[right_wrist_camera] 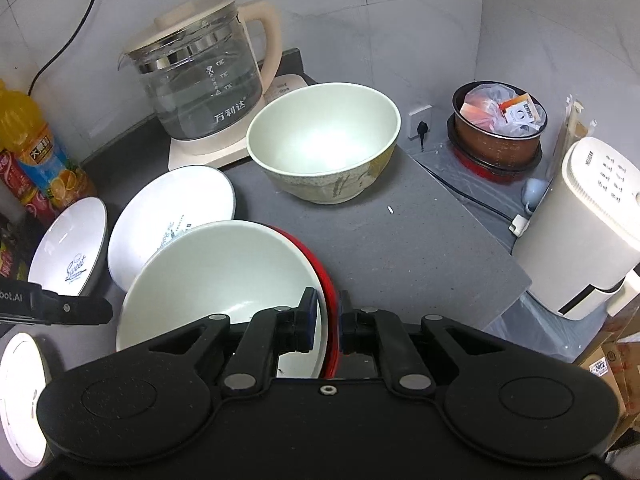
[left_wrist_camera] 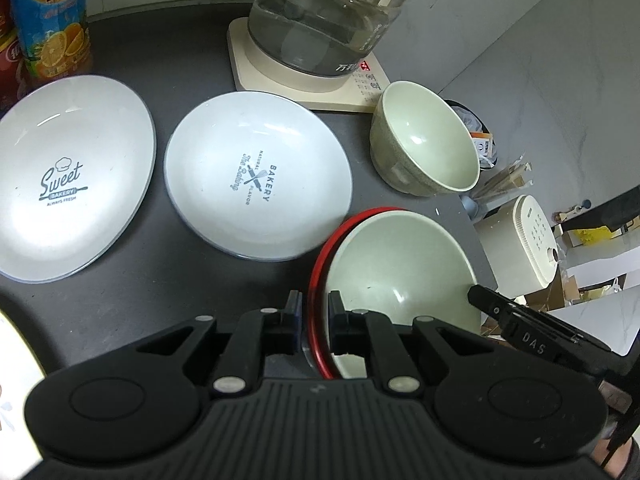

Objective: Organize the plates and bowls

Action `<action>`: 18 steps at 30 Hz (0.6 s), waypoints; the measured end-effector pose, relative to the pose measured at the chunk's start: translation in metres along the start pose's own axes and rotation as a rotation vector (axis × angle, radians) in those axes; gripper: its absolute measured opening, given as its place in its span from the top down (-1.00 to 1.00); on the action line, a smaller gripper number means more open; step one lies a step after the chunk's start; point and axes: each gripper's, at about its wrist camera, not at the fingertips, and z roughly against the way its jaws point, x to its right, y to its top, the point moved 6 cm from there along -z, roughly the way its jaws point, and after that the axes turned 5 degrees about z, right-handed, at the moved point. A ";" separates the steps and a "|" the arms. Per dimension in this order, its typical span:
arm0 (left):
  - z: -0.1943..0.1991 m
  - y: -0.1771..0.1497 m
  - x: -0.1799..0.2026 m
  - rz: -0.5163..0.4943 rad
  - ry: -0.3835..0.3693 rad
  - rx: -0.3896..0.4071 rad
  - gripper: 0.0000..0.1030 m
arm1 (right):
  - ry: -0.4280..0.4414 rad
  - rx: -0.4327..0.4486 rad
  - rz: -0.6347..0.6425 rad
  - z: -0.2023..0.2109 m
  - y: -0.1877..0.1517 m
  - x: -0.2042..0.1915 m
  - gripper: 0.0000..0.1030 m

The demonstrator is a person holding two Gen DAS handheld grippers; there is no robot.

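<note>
We've got both tools clamped on one stack; the left tool pinches the rim of the red-edged plate at our 6 o'clock, and the right tool grips that same rim together with the pale green bowl sitting in it; the second green bowl stands at 12 on the grey surface, with two white bakery plates off around 10, and the glass kettle behind.
</note>
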 end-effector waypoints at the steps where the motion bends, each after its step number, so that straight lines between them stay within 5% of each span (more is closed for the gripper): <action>1: -0.001 0.000 0.001 -0.001 -0.001 0.001 0.81 | -0.002 -0.001 0.008 0.000 0.000 -0.001 0.81; 8: 0.001 0.010 0.010 -0.016 0.003 0.023 0.80 | 0.044 -0.001 -0.034 0.004 0.007 0.005 0.67; 12: 0.000 0.020 0.022 -0.029 0.013 0.045 0.59 | 0.088 0.011 -0.071 0.007 0.013 0.012 0.61; 18: -0.006 0.035 0.042 -0.046 0.023 0.080 0.24 | 0.109 0.048 -0.100 0.008 0.027 0.026 0.10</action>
